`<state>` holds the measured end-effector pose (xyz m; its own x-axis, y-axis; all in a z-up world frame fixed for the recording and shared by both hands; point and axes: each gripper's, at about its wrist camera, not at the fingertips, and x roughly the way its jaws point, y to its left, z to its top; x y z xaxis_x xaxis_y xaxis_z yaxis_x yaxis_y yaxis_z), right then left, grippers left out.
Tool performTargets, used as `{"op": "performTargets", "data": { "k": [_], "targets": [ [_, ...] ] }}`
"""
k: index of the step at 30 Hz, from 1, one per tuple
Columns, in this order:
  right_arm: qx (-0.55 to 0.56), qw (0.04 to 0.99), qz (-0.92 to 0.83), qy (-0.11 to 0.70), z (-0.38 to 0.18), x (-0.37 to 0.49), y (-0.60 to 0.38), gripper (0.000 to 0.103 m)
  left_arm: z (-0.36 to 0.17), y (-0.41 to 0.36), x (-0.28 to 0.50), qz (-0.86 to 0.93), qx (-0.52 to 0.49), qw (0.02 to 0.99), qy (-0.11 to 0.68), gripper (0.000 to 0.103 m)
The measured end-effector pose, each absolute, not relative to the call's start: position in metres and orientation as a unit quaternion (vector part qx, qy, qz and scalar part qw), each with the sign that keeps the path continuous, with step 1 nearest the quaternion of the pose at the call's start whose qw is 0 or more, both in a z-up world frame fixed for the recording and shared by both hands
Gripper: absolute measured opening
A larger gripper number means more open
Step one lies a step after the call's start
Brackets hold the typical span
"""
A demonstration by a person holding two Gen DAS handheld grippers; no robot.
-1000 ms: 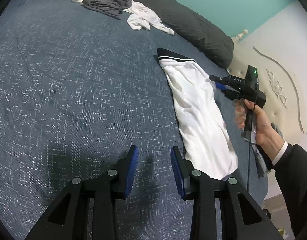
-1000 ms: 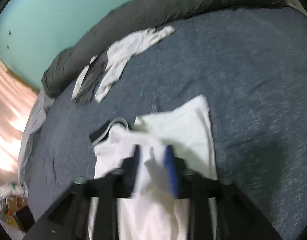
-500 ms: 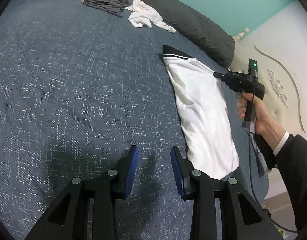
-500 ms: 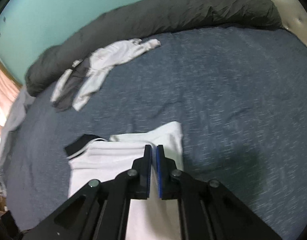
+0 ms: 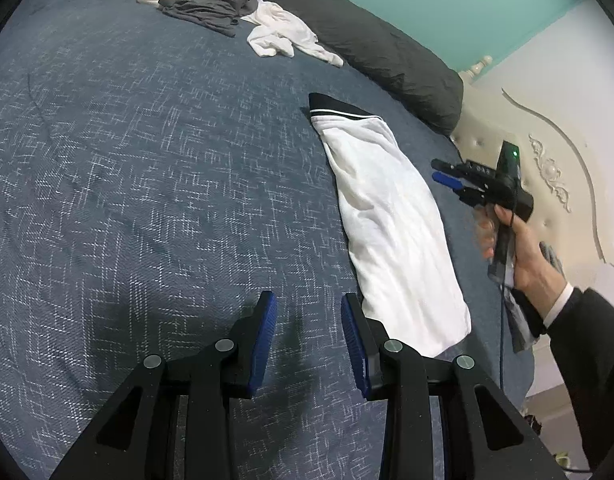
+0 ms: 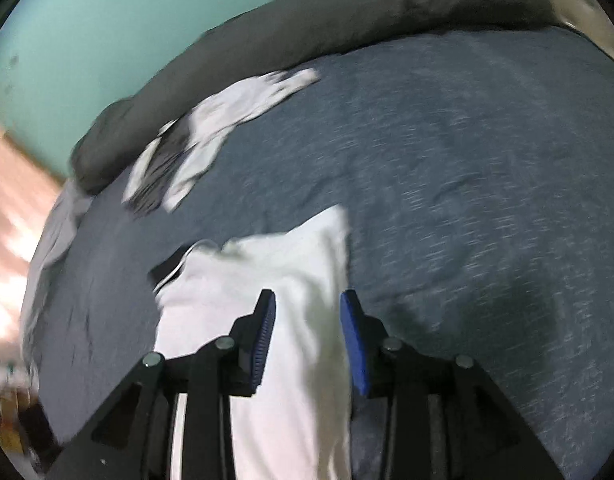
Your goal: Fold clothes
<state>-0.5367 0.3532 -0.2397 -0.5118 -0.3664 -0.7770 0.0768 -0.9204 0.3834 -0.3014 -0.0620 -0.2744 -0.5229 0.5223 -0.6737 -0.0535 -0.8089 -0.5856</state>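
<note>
A white garment with a black, white-striped band at its far end lies folded into a long narrow strip flat near the bed's right edge, while a crumpled pile of white and dark grey clothes sits by the far edge.

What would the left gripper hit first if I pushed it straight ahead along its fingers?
Most likely the blue bedspread. The left gripper is open with nothing between its fingers, and bare cover lies ahead. The folded white garment lies off to its right, probably outside that line, though depth is hard to judge.
</note>
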Motion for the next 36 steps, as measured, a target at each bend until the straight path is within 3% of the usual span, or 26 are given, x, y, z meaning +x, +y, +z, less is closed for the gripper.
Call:
{"op": "performTargets", "data": {
  "k": [3,5,7,17,20,27,30,31,32,36],
  "targets": [
    [0.499,0.142,-0.845,-0.128,-0.250,-0.530,0.340,0.032,-0.273,-0.061,-0.302,0.834,-0.457,0.173,-0.257,0.036],
    [0.508,0.143,-0.839,-0.132,-0.259,-0.529,0.337,0.010,-0.273,-0.060,-0.302,0.834,-0.458,0.173,-0.256,0.036],
    [0.493,0.137,-0.847,-0.141,-0.257,-0.529,0.339,0.003,-0.272,-0.059,-0.302,0.834,-0.458,0.174,-0.253,0.036],
    [0.500,0.028,-0.854,-0.139,-0.267,-0.540,0.356,0.001,-0.276,-0.061,-0.302,0.832,-0.460,0.172,-0.256,0.036],
    [0.517,0.035,-0.843,-0.147,-0.271,-0.541,0.355,0.002,-0.276,-0.063,-0.302,0.832,-0.460,0.173,-0.256,0.036],
    [0.467,0.028,-0.879,-0.092,-0.216,-0.542,0.335,0.005,-0.275,-0.075,-0.303,0.836,-0.456,0.167,-0.257,0.036],
    [0.456,0.063,-0.885,-0.065,-0.194,-0.544,0.306,0.024,-0.274,-0.081,-0.306,0.838,-0.454,0.162,-0.257,0.036],
    [0.455,0.079,-0.885,-0.057,-0.189,-0.546,0.293,0.037,-0.273,-0.083,-0.307,0.838,-0.452,0.161,-0.258,0.036],
    [0.459,0.098,-0.882,-0.047,-0.188,-0.550,0.278,0.041,-0.274,-0.084,-0.307,0.839,-0.452,0.159,-0.258,0.036],
    [0.480,0.156,-0.863,0.007,-0.192,-0.558,0.205,0.041,-0.275,-0.094,-0.316,0.841,-0.450,0.147,-0.261,0.036]
  ]
}}
